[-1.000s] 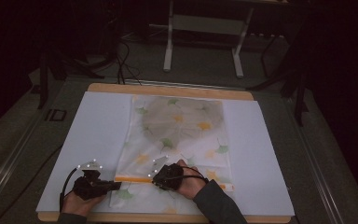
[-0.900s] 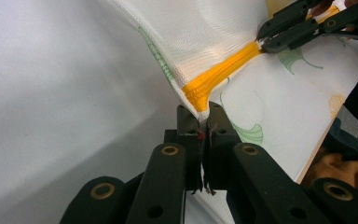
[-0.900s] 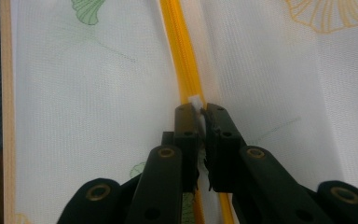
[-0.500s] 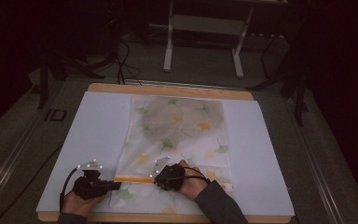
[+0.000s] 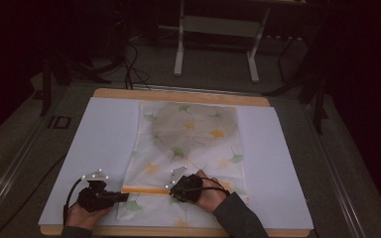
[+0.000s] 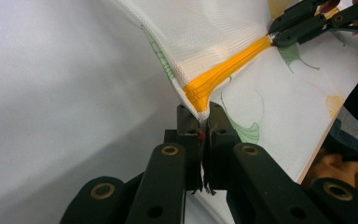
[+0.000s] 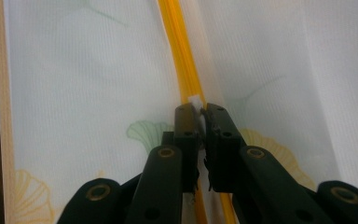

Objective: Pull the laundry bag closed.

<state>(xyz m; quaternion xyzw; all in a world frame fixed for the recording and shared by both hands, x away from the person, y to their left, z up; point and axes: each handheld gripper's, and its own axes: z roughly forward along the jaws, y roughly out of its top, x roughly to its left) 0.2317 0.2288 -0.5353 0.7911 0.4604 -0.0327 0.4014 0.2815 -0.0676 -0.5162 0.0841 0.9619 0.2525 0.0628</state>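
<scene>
A white fabric cover (image 5: 188, 139) printed with green and yellow leaves lies flat on the white table sheet (image 5: 94, 144). An orange zipper (image 5: 146, 190) runs across its near end. My left gripper (image 5: 124, 197) is shut on the cover's corner at the zipper's left end (image 6: 203, 122), lifting the cloth a little there. My right gripper (image 5: 171, 191) is shut on the small white zipper pull (image 7: 196, 100) partway along the zipper (image 7: 179, 46). In the left gripper view the right gripper (image 6: 272, 37) sits at the far end of the orange strip (image 6: 228, 70).
The sheet covers a wooden table whose edge (image 5: 178, 95) shows at the back. A metal stand (image 5: 216, 29) and cables (image 5: 129, 59) sit on the dark floor beyond. Bare white sheet lies left and right of the cover.
</scene>
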